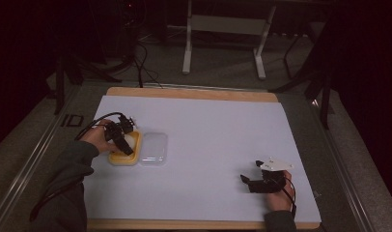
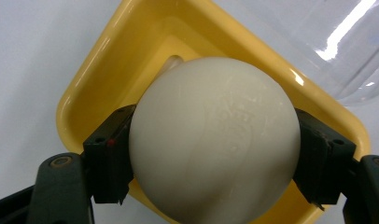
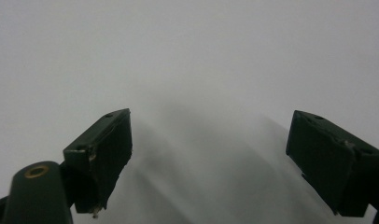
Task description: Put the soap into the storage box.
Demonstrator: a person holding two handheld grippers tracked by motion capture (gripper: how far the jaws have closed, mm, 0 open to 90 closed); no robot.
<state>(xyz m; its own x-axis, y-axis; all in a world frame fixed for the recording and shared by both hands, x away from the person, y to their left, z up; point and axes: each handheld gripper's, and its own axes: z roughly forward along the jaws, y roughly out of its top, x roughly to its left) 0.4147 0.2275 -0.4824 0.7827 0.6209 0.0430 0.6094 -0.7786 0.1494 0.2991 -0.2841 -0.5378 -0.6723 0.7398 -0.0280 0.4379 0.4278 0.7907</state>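
A white ball sits over a yellow square container, and my left gripper is shut on it, one black pad pressing each side. In the high view the left gripper reaches over the yellow container at the left of the white sheet. A clear plastic lid lies just right of the container; the clear lid also shows at the upper right of the left gripper view. My right gripper rests near the sheet's front right, and its jaws stand open with nothing between them.
The white sheet covers a wooden board on the table. Cables and metal stand legs lie on the floor beyond the far edge. A person's sleeve comes in at the bottom left.
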